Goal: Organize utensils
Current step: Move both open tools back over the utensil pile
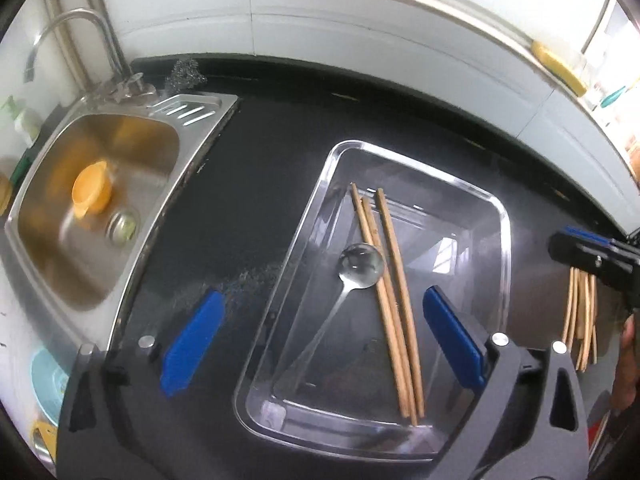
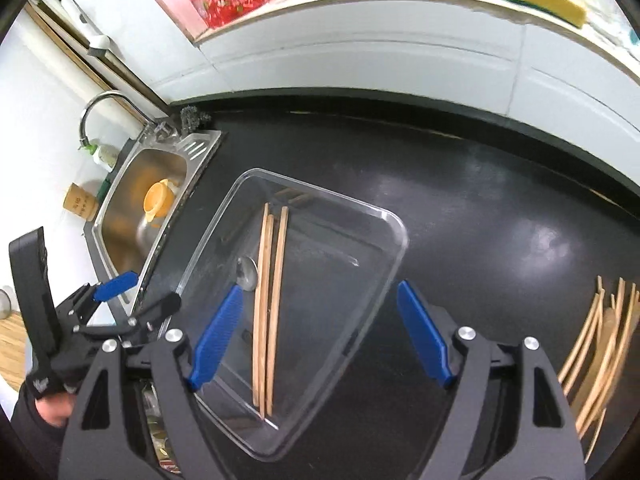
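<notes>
Left hand-held gripper (image 1: 320, 336) and right hand-held gripper (image 2: 322, 334) both angle downward, jaws spread, empty.

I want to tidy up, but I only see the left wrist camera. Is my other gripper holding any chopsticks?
Observer: No. The right gripper is open and holds nothing. It is over the clear plastic tray.
Operator: Are there more chopsticks outside the tray?
Observer: Yes. A fanned-out pile of loose wooden chopsticks lies on the black counter, to the right of the tray. They overlap too much to count.
Operator: What stands on the far side of the sink?
Observer: A small tan cylindrical cup with dark writing stands beside the steel sink.
</notes>
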Available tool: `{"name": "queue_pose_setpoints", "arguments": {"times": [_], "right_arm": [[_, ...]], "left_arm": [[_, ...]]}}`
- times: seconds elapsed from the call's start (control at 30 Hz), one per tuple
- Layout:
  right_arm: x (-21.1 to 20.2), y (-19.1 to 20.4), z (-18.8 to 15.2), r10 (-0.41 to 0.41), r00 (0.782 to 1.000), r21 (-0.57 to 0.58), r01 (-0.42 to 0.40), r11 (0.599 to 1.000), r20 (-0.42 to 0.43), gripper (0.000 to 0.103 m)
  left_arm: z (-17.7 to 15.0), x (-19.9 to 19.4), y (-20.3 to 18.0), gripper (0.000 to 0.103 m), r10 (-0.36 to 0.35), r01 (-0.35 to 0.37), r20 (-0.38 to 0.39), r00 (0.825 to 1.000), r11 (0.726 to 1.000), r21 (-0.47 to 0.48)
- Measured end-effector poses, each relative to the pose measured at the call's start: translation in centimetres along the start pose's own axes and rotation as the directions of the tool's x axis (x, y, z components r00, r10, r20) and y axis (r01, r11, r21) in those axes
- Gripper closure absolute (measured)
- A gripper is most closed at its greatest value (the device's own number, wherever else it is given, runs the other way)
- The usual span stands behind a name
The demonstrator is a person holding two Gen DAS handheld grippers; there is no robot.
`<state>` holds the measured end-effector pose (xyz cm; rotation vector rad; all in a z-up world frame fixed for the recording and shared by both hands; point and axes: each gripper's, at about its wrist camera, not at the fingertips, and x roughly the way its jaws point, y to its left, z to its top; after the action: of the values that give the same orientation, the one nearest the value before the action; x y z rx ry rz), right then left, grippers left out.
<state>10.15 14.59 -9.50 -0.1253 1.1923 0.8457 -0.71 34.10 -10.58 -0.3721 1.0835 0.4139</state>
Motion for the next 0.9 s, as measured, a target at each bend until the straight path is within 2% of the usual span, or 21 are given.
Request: {"name": "queue_pose_setpoints", "arguments": {"times": [0.17, 0.23, 0.33, 0.43, 0.57, 0.7, 0.8, 0.87, 0.9], "right_arm": [[-3.8, -2.7, -2.4, -0.020, 0.999, 0.005, 0.020, 1.000, 0.045, 0.026], [-5.9, -4.9, -4.3, -0.054, 0.996, 0.007, 0.053, 0.999, 0.069, 0.026], [-8.8, -9.2, -7.5, -0.106, 0.990, 0.036, 0.103, 0.994, 0.095, 0.026], [-11.4, -14.6, -11.7, -0.198, 0.975, 0.071, 0.191, 0.979, 0.101, 0.026], [-13.6, -22.4, -19.1, -0.314, 0.949, 0.089, 0.310, 0.947, 0.037, 0.026], [-13.5, -28.1, -25.5, -0.382, 0.922, 0.071, 0.386, 0.920, -0.059, 0.026], [-12.6, -30.6, -29.5, -0.390, 0.912, 0.041, 0.398, 0.917, -0.128, 0.026], [-12.1, -31.4, -30.9, -0.372, 0.918, 0.022, 0.379, 0.925, -0.138, 0.026], [-11.9, -31.5, -31.0, -0.367, 0.920, 0.009, 0.372, 0.928, -0.134, 0.027]], "left_arm": [[-1.0, -1.7, -2.2, 0.006, 0.006, -0.008, 0.045, 0.999, 0.999, 0.034], [-1.7, -2.5, -4.5, 0.006, -0.022, 0.018, 0.060, 0.998, 0.998, 0.065], [-3.5, -3.3, -9.8, 0.006, -0.082, 0.069, 0.077, 0.994, 0.985, 0.156], [-5.9, -2.6, -15.6, 0.006, -0.128, 0.113, 0.042, 0.991, 0.959, 0.260], [-9.6, -0.1, -22.3, 0.006, -0.156, 0.153, -0.023, 0.987, 0.916, 0.370], [-13.0, 3.4, -26.5, 0.006, -0.144, 0.166, -0.084, 0.986, 0.866, 0.472], [-14.8, 6.2, -27.9, 0.006, -0.107, 0.168, -0.145, 0.984, 0.836, 0.522], [-15.0, 7.2, -27.9, 0.005, -0.098, 0.166, -0.153, 0.983, 0.828, 0.536], [-14.9, 7.2, -27.8, 0.005, -0.117, 0.177, -0.145, 0.982, 0.831, 0.528]]}}
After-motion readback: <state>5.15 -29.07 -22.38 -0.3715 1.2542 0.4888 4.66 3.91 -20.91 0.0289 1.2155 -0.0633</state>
